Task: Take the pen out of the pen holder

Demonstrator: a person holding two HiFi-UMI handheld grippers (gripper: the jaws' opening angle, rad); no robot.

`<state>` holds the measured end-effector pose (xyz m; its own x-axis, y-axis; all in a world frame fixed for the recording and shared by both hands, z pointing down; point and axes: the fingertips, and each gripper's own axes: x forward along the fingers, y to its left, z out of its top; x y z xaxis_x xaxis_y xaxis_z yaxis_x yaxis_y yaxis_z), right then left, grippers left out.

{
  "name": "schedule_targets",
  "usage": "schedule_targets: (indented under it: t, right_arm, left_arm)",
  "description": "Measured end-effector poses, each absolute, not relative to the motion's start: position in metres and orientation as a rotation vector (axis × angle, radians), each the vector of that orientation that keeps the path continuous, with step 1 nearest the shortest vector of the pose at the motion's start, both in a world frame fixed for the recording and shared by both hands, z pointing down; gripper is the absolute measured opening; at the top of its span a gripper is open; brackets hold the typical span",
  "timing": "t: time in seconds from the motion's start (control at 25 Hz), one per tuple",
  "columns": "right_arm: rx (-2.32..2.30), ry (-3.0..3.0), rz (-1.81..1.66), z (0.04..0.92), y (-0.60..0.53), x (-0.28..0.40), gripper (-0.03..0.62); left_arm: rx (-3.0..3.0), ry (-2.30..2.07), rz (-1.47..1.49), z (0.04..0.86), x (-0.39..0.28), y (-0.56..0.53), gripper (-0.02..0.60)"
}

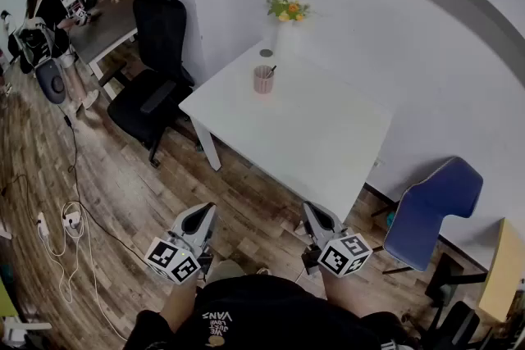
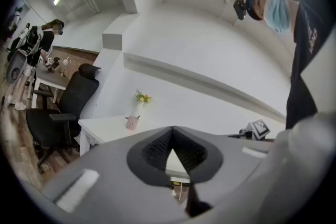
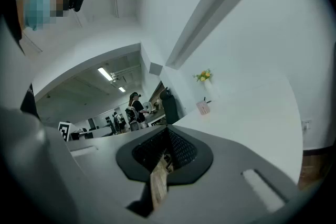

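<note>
A pink pen holder (image 1: 262,79) stands on the far part of the white table (image 1: 312,135), with a dark pen (image 1: 271,70) sticking out of it. It shows small in the left gripper view as the pen holder (image 2: 132,122) and in the right gripper view as the pen holder (image 3: 203,107). My left gripper (image 1: 205,212) and right gripper (image 1: 314,212) hang close to my body over the floor, well short of the table. Both point towards the table with jaws shut and nothing between them, as the left gripper (image 2: 172,129) and right gripper (image 3: 168,130) show in their own views.
A white vase of yellow flowers (image 1: 285,15) stands behind the holder by the wall. A black office chair (image 1: 154,53) sits left of the table and a blue chair (image 1: 431,209) to its right. Cables (image 1: 57,221) lie on the wooden floor. A person (image 1: 45,12) stands far left.
</note>
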<state>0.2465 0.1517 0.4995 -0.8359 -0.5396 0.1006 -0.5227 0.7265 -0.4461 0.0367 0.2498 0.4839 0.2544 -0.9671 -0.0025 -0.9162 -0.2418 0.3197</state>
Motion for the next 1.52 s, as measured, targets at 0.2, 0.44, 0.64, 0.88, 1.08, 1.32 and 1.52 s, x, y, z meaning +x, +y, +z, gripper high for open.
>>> schedule_targets:
  t: [0.2,0.44,0.64,0.88,1.08,1.32,1.52]
  right_arm:
    - [-0.870,2.854,-0.721,0.495,0.138,0.246,0.002]
    - [-0.898,2.854,-0.740,0.499,0.124,0.235,0.081]
    - [-0.969,2.819,-0.767,0.507,0.102,0.213,0.098]
    - [-1.071,2.757,-0.776,0.505,0.074,0.168,0.129]
    - [-1.163,2.710,-0.785,0.506,0.057,0.131,0.129]
    - [-1.246,2.631,-0.797,0.510,0.042,0.088,0.130]
    - [-1.314,2.575,-0.806,0.514,0.032,0.066,0.130]
  left_arm:
    - [2.265,-1.751,-0.275,0.487,0.036,0.236,0.052]
    - [2.278,-1.700,-0.275,0.497,0.031,0.218,0.052]
    - [2.317,-1.613,-0.275,0.506,0.008,0.189,0.052]
    - [2.361,-1.515,-0.234,0.504,-0.043,0.147,0.052]
    - [2.419,-1.431,-0.213,0.501,-0.083,0.119,0.052]
    - [2.453,-1.352,-0.174,0.505,-0.133,0.095,0.052]
    - [2.484,-1.302,-0.155,0.506,-0.161,0.077,0.052]
